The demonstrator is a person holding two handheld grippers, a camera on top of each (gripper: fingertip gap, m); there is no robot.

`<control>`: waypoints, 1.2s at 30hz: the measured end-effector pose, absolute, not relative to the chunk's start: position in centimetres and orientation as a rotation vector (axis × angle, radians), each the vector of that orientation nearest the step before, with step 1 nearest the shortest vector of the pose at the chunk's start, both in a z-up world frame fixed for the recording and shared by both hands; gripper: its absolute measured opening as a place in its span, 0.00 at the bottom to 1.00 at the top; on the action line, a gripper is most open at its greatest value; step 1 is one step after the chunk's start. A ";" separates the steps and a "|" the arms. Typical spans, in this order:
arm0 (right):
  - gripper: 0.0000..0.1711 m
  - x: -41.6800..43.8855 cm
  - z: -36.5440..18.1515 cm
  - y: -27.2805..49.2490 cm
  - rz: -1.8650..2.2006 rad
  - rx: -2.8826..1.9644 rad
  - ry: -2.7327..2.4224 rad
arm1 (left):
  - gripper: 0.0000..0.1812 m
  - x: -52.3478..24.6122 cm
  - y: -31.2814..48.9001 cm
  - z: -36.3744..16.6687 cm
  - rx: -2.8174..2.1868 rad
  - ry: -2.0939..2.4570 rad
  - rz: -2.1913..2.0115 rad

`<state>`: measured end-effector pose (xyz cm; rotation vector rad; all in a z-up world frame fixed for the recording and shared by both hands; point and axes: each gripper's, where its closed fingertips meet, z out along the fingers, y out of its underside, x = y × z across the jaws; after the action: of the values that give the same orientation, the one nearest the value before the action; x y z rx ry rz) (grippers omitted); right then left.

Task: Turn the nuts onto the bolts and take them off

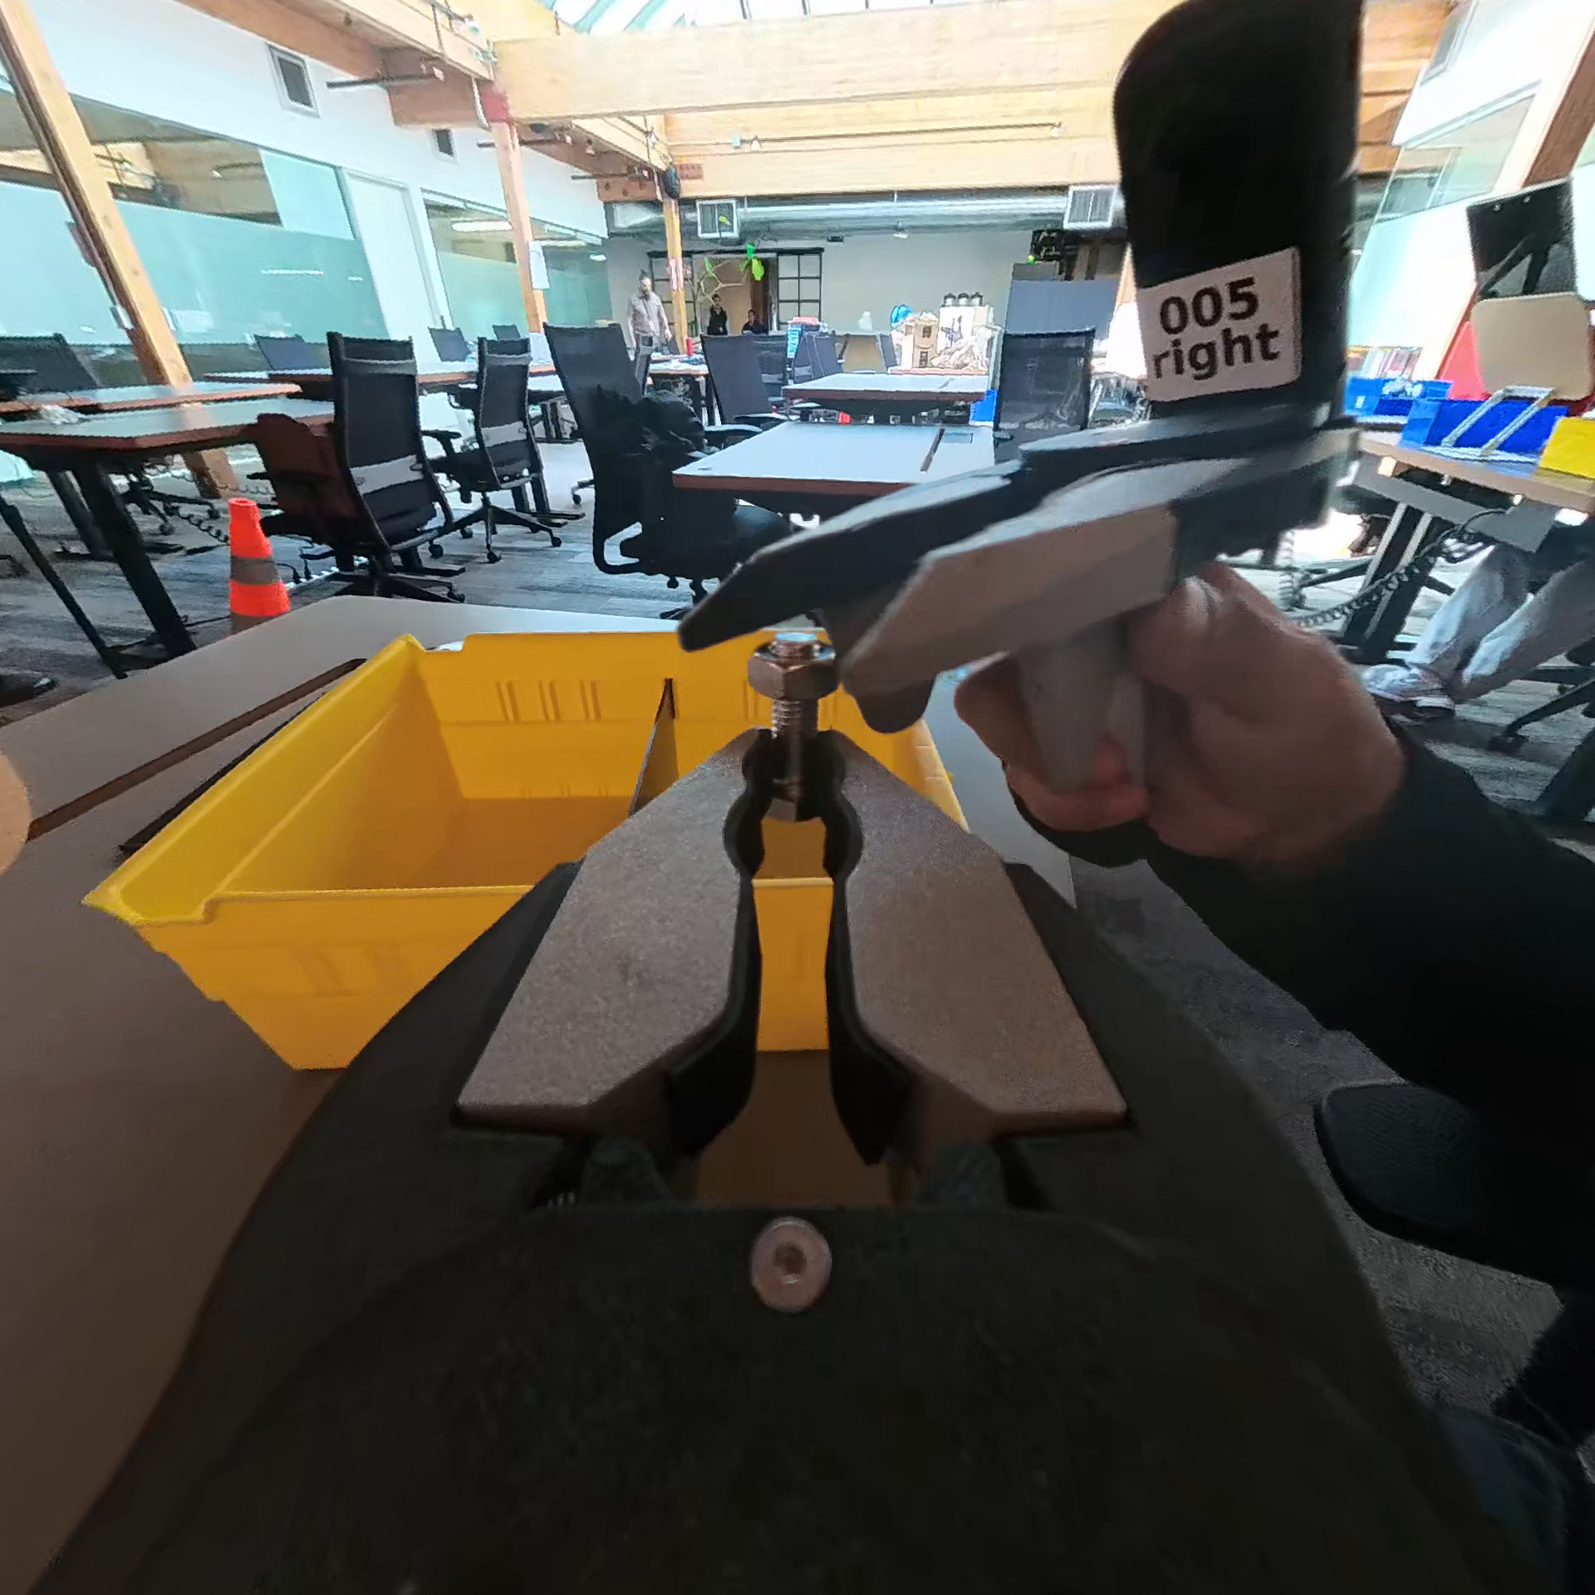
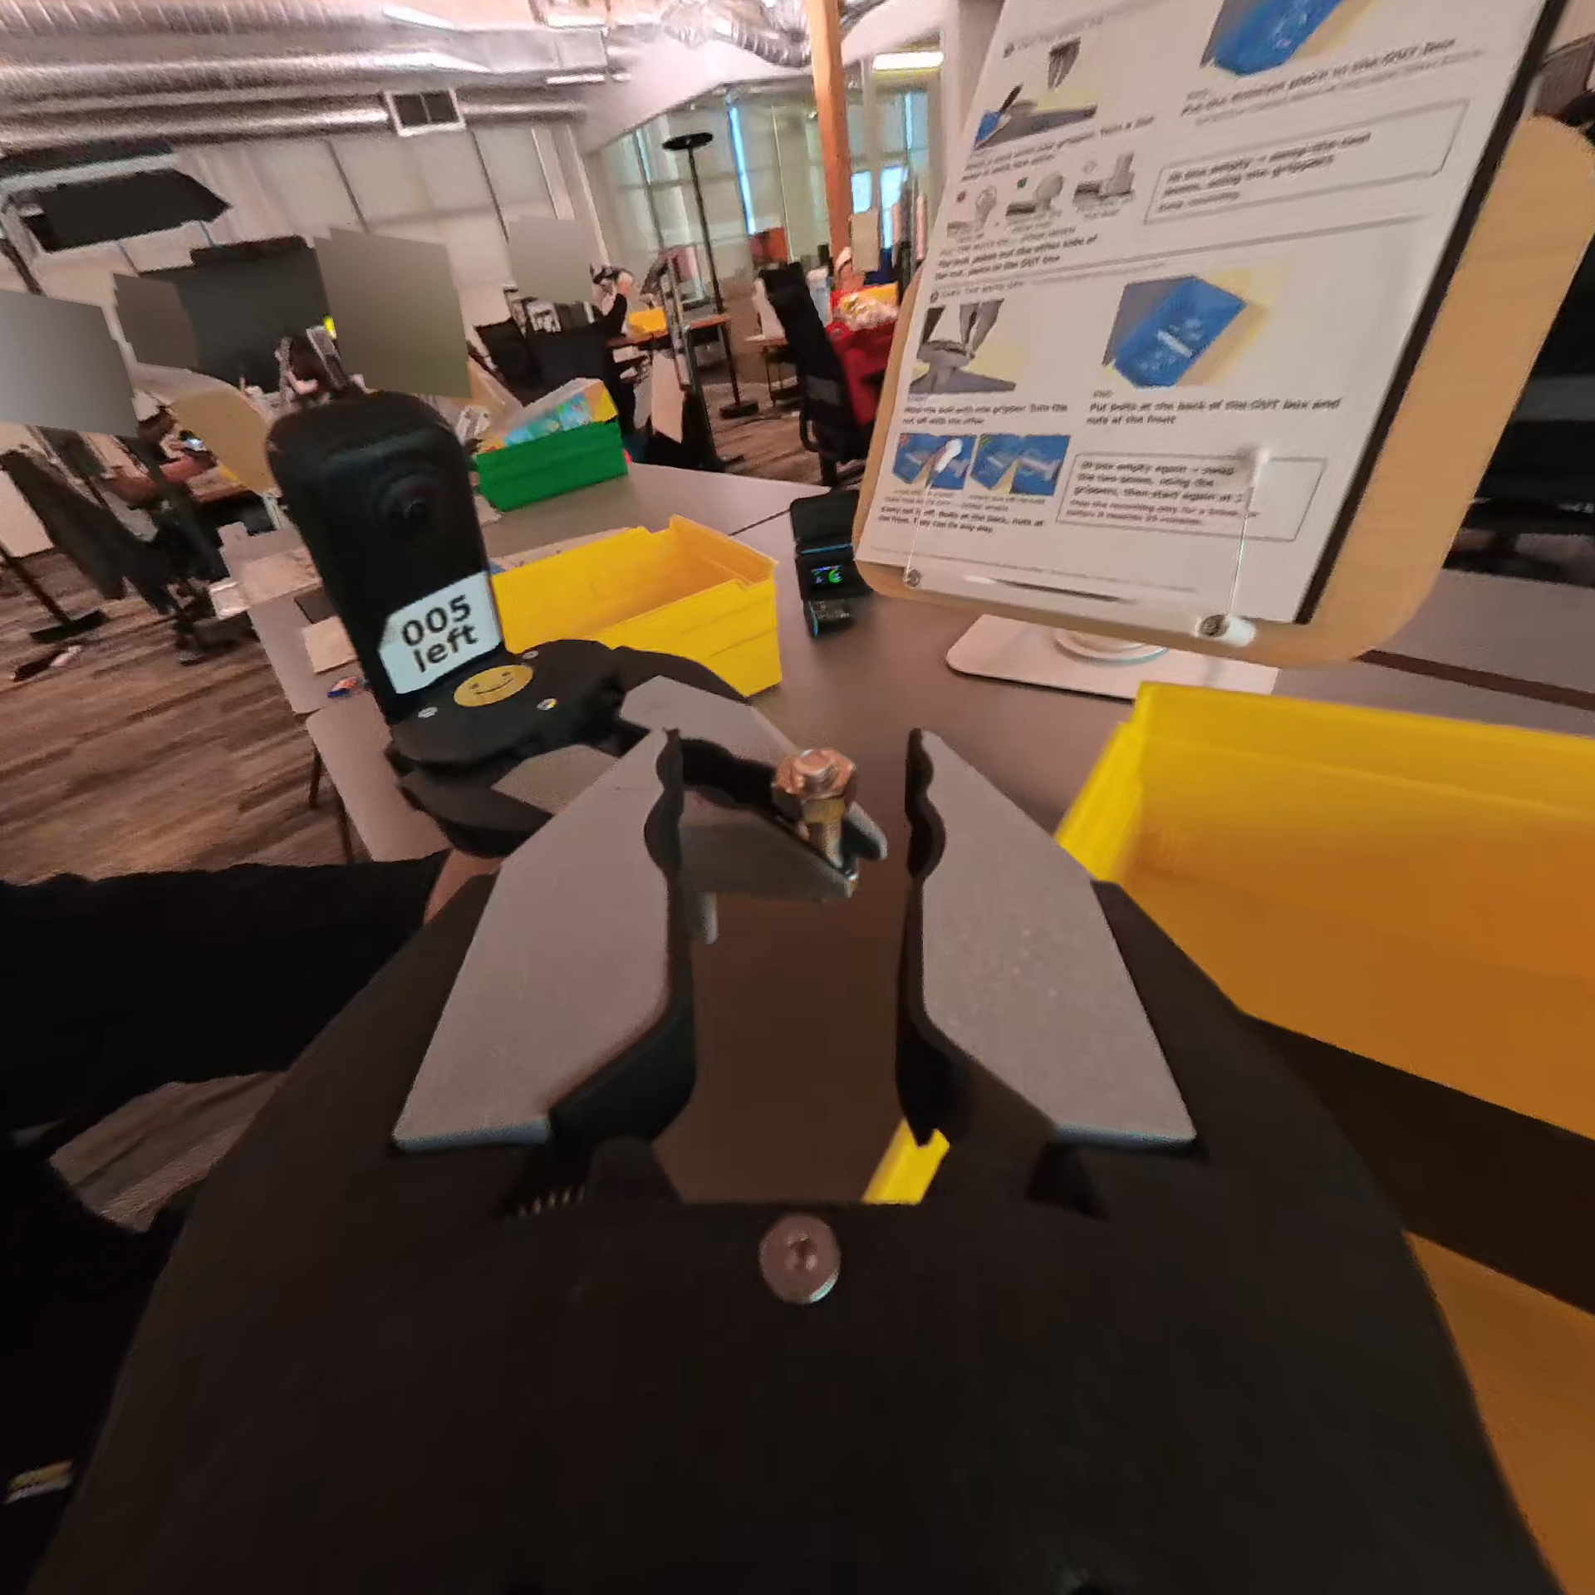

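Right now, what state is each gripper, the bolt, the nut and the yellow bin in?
Left gripper: shut on the steel bolt's lower end.
Right gripper: open around the nut.
Steel bolt: upright, clamped.
Steel hex nut: threaded near the bolt's top.
Yellow plastic bin: open; what shows looks empty.

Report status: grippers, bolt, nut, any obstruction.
Left gripper shut on bolt, upright. Right gripper open around nut at bolt's top. Yellow bin beyond; nothing blocking.
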<state>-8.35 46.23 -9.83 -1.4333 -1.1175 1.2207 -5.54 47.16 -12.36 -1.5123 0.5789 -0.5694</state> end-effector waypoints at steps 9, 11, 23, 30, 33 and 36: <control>0.29 -6.0 -10.3 48.4 1.044 -1.482 -1.060 | 0.03 -5.9 47.9 -12.7 -1.488 0.600 -0.572; 0.32 -7.3 -9.6 46.5 1.170 -1.436 -1.099 | 0.04 -5.1 47.9 -13.1 -1.486 0.620 -0.572; 0.27 -7.4 -11.1 48.1 1.020 -1.525 -1.076 | 0.04 -5.2 49.6 -13.7 -1.506 0.571 -0.534; 0.25 -4.5 -11.9 50.2 0.939 -1.593 -1.000 | 0.03 -5.1 50.1 -14.2 -1.526 0.574 -0.507; 0.27 -6.3 -9.9 47.3 1.123 -1.485 -1.051 | 0.03 -4.4 49.9 -14.1 -1.514 0.579 -0.527; 0.27 -5.7 -11.9 49.7 0.974 -1.597 -1.025 | 0.03 -4.8 50.1 -13.9 -1.520 0.544 -0.533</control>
<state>-5.71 49.69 -11.93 -1.5973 -1.0254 0.9741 -4.80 50.08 -13.86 -1.5199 0.5442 -0.5331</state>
